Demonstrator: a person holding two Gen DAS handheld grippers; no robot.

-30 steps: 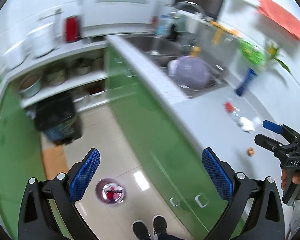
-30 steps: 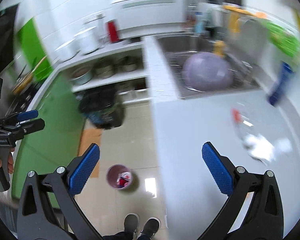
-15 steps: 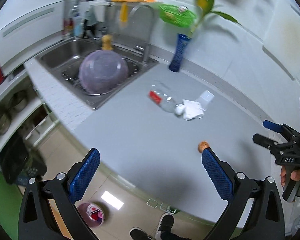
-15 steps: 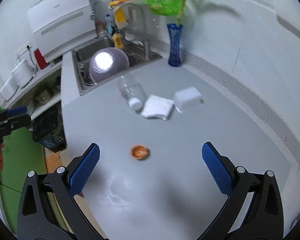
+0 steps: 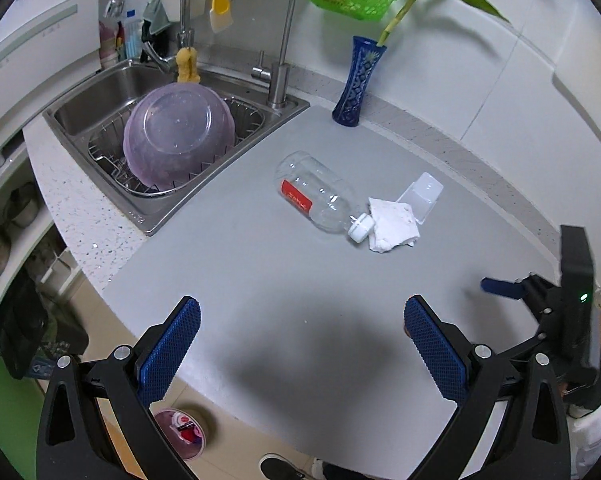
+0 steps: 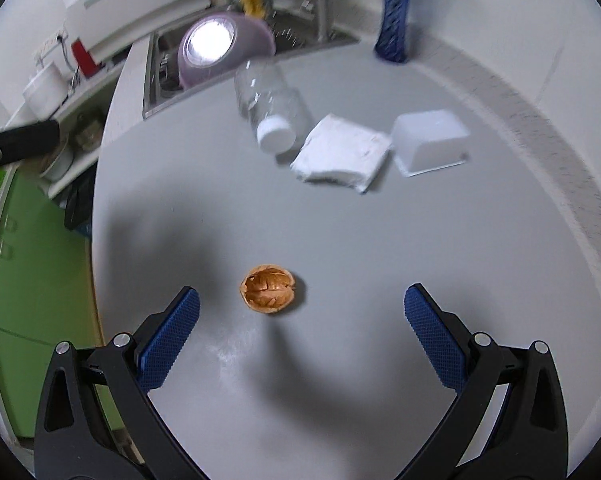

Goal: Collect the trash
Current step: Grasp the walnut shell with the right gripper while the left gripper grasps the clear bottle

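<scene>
On the grey counter [image 5: 260, 264] lie a clear plastic bottle [image 5: 316, 196] with a red label and white cap, a crumpled white tissue [image 5: 392, 226] and a small clear plastic tub [image 5: 420, 196]. They also show in the right wrist view: bottle [image 6: 272, 108], tissue [image 6: 342, 152], tub [image 6: 430, 142]. A brown walnut shell half [image 6: 267, 294] lies just ahead of my right gripper [image 6: 300, 328], which is open and empty. My left gripper [image 5: 300, 340] is open and empty over the counter's front part. A small pink trash bin [image 5: 180, 434] stands on the floor below.
A sink [image 5: 100, 108] with an upturned purple bowl [image 5: 178, 136] is at the back left. A blue vase [image 5: 356, 80] with a plant stands by the wall. Green cabinet fronts [image 6: 40, 280] and open shelves with pots [image 5: 4, 232] are to the left.
Both grippers swung from the floor and cabinets round to the counter and came lower. The right gripper has closed in on the walnut shell. Both stayed open.
</scene>
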